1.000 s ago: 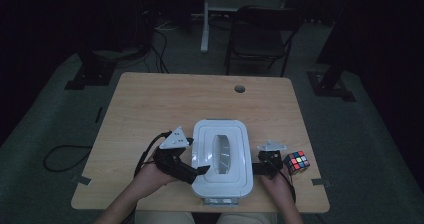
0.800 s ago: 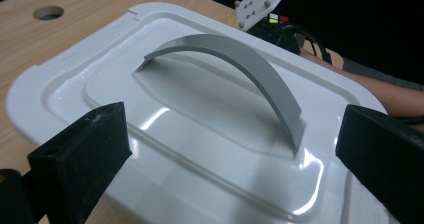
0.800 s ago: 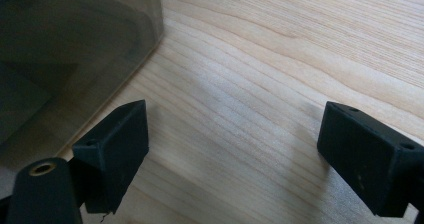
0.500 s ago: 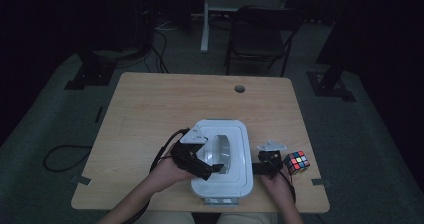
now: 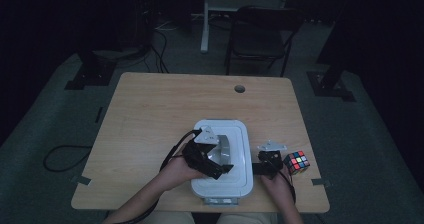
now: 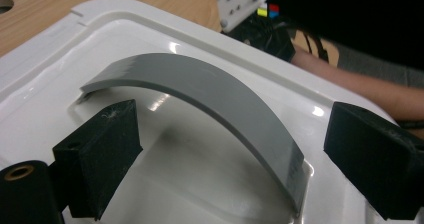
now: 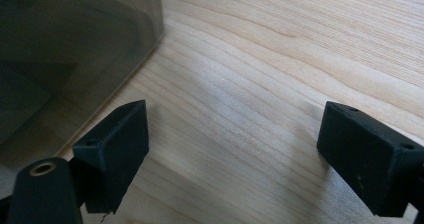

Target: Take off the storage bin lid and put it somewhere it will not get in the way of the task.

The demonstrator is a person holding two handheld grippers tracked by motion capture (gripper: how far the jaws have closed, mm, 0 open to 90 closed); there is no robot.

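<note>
Your left gripper (image 5: 216,168) has swung in from the left edge of the white container (image 5: 240,134) and now hangs over its lid, jaws wide but just beginning to close, straddling the grey arched handle (image 6: 210,91) without touching it. That puts you one squeeze from a grip on the handle, probably to lift the lid. The container sits at the near middle of the table (image 5: 165,109). Your right gripper (image 5: 262,166) waits just beside its right wall, jaws wide and empty over bare wood, with the puzzle cube (image 5: 296,161) further right.
</note>
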